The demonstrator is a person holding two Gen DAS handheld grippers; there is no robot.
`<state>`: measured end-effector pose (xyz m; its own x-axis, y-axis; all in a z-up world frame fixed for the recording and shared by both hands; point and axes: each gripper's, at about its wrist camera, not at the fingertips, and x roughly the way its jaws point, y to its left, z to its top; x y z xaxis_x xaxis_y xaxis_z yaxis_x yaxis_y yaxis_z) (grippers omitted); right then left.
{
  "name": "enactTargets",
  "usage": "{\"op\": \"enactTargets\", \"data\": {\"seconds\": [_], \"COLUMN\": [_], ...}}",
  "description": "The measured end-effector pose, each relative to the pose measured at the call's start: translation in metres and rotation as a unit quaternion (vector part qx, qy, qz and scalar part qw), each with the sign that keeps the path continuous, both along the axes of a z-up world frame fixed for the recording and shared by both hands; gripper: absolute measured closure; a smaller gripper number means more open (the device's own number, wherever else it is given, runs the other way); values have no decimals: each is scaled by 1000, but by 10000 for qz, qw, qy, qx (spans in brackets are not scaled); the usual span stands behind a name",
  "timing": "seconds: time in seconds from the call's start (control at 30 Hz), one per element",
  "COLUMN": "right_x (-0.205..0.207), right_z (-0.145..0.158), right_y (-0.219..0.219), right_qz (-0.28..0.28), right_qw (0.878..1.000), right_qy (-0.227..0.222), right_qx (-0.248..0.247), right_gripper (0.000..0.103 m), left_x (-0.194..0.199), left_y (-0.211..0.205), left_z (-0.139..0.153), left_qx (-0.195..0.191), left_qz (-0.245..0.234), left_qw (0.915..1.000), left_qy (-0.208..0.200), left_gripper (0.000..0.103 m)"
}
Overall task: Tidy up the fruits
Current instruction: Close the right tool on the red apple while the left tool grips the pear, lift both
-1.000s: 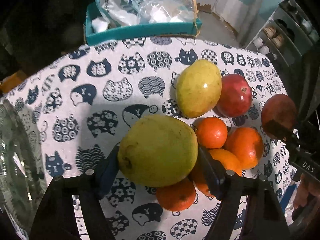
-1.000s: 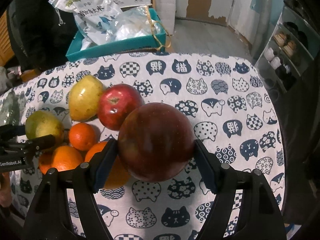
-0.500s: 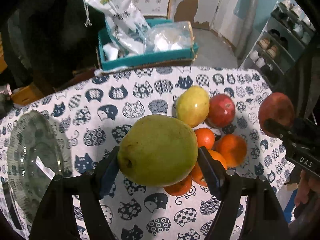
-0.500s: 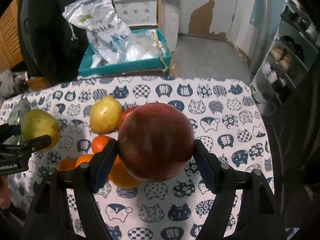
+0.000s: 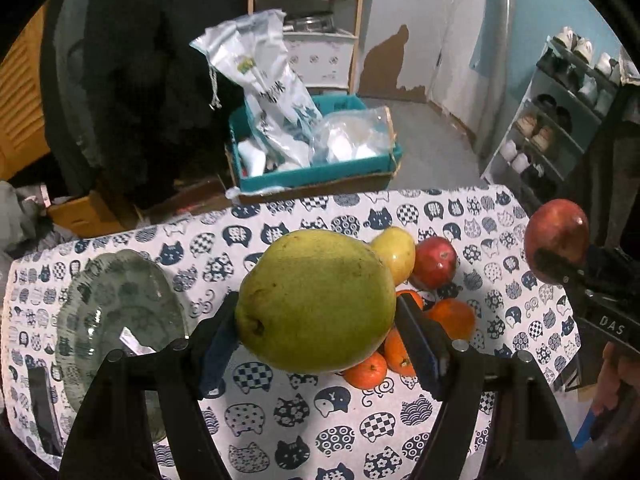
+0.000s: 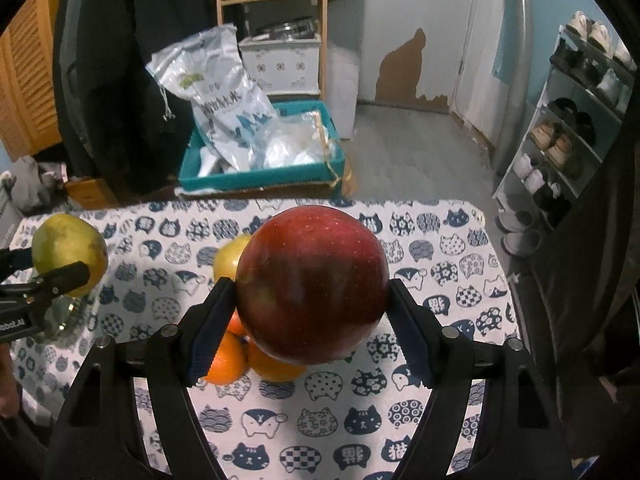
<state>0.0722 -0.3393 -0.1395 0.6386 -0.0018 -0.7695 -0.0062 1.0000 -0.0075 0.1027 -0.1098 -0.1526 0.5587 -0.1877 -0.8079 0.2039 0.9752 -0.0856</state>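
My left gripper (image 5: 316,336) is shut on a large green pear (image 5: 316,300) and holds it high above the table; it also shows in the right wrist view (image 6: 68,252). My right gripper (image 6: 310,324) is shut on a dark red apple (image 6: 312,284), also high; the apple shows in the left wrist view (image 5: 556,236). On the cat-print cloth (image 5: 280,420) lie a yellow pear (image 5: 394,250), a red apple (image 5: 434,262) and several oranges (image 5: 452,318). A clear glass plate (image 5: 116,328) lies at the table's left.
A teal box (image 6: 260,176) with plastic bags stands on the floor beyond the table's far edge. A shoe rack (image 6: 576,128) is at the right, a wooden shelf (image 6: 272,20) at the back. A dark phone (image 5: 42,416) lies by the plate.
Both grippers have risen well above the table with their fruit. The fruit pile now looks smaller and lower, and the glass plate has come into the left view.
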Motion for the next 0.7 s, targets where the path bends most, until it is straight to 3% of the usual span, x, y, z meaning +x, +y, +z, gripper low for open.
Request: {"op": "enactTargets", "data": {"seconds": [0.7], "right_x": [-17], "right_z": [64], "right_y": [59], "right_qz": [650], "right_qw": [9958], "right_qy": [-602], "right_qx": [232], "right_gripper": [27], "left_x": [-36], "left_y": [73], "left_z": [56], "left_qx": [-136], "left_qz": [535], "left_qw": [9966], "left_qy": [-609], "left_gripper": [26]}}
